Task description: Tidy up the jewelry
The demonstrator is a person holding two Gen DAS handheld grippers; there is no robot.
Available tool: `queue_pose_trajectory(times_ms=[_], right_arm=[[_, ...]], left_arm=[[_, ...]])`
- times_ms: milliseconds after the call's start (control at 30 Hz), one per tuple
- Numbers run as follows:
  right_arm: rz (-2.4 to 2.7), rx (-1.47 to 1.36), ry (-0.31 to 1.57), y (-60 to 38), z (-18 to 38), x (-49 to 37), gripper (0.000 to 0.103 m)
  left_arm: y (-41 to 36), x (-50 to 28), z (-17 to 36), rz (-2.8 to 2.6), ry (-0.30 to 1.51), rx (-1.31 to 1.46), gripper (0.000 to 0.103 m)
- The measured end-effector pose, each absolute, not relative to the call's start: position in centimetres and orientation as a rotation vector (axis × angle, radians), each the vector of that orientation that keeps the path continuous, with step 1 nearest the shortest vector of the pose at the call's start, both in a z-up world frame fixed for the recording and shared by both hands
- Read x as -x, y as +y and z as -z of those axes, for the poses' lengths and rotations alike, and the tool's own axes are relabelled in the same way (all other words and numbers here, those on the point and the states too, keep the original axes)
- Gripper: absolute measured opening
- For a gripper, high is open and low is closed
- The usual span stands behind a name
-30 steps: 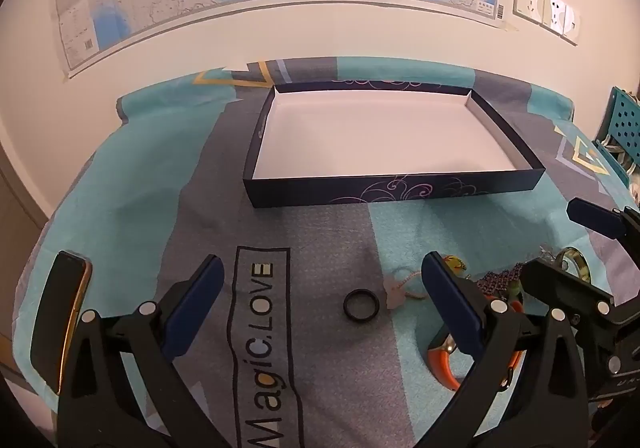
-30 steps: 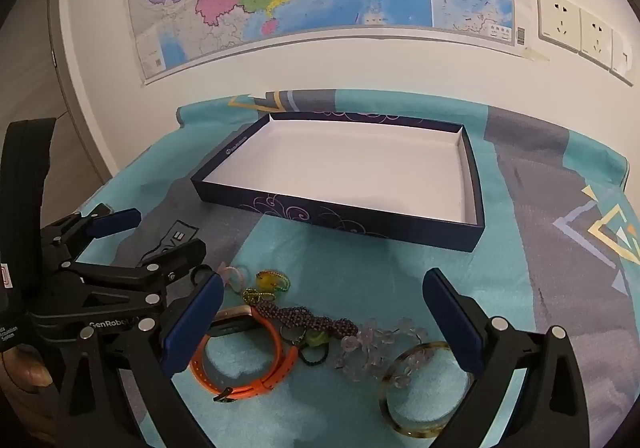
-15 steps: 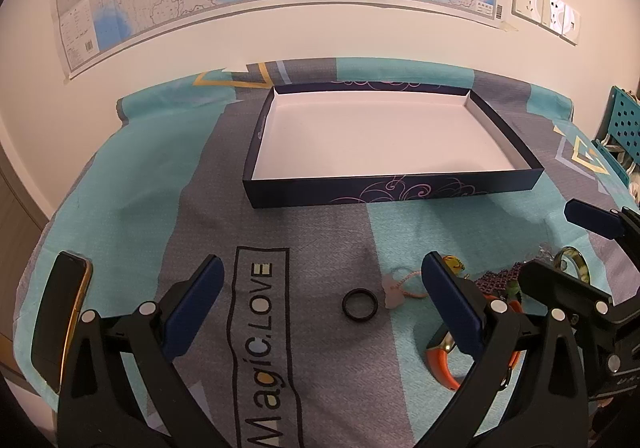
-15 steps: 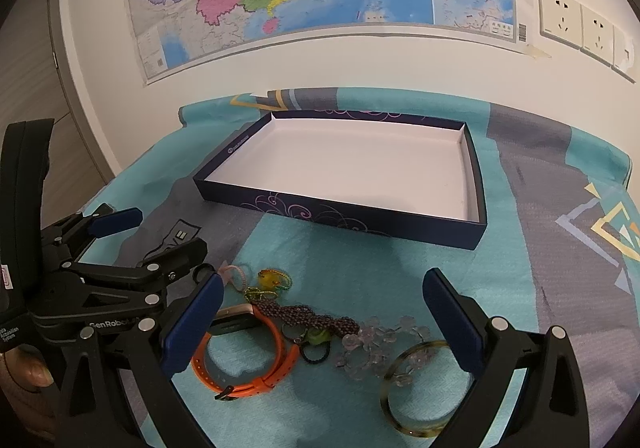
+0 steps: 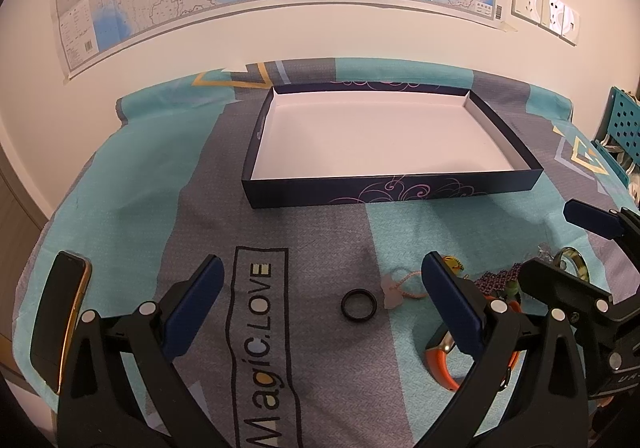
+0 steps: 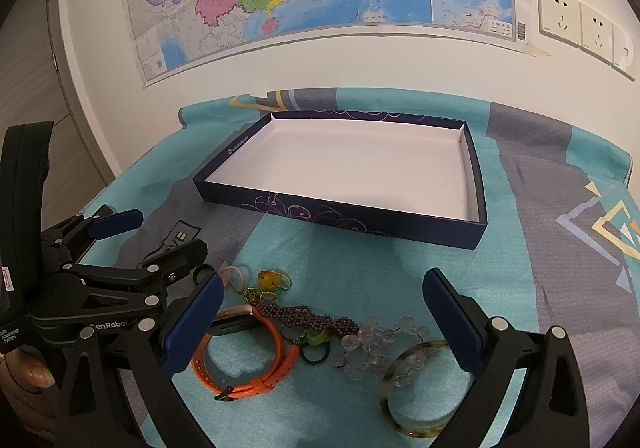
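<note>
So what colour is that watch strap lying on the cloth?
Orange watch strap; the right wrist view shows it best.

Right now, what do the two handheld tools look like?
Both are alike: the left tool and right tool have black plastic frames with silver rivets and two fingers tipped with dark blue pads. Seen from the right camera, the left tool's body carries white "GenRobot" lettering. No cables or sleeves show.

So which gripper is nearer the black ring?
Left. The black ring lies on the cloth between the open left gripper fingers, just ahead. The open right gripper hovers over the orange band, further right.
</note>
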State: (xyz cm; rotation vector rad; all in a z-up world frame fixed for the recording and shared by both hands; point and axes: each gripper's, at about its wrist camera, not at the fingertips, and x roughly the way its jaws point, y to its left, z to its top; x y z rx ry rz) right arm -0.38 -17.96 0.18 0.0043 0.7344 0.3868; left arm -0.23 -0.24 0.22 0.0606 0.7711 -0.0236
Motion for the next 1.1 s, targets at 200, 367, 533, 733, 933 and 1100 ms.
queue_pose_trajectory(times_ms=[200,367,533,733,933,1100], right_arm=[[-0.391,-0.006,0.736,-17.94,-0.1,0.41,0.097],[-0.392,-0.009,0.738,-17.95,0.0,0.43,0.097],[-0.396,-0.012,0.742,-17.91,0.1,0.35,0.097],[-0.396,-0.015,0.747,-17.95,0.26,0.32,0.097],[-0.397,-0.016,0.749,-18.02,0.29,0.3,0.097],[-0.399,-0.019,0.751,-18.08,0.31,0.26,0.097]], left_arm=[[-0.3,0.26,-0.17,0.024,0.771,-0.059,0.097],[-0.27,0.29,-0.16,0.023,0.77,-0.059,0.097],[-0.33,0.31,-0.07,0.025,0.771,-0.058,0.097],[-0.46,0.44,0.14,0.027,0.772,-0.059,0.097],[-0.57,0.5,0.21,0.028,0.774,-0.058,0.097],[-0.6,0.53,0.23,0.029,0.773,-0.057,0.097]])
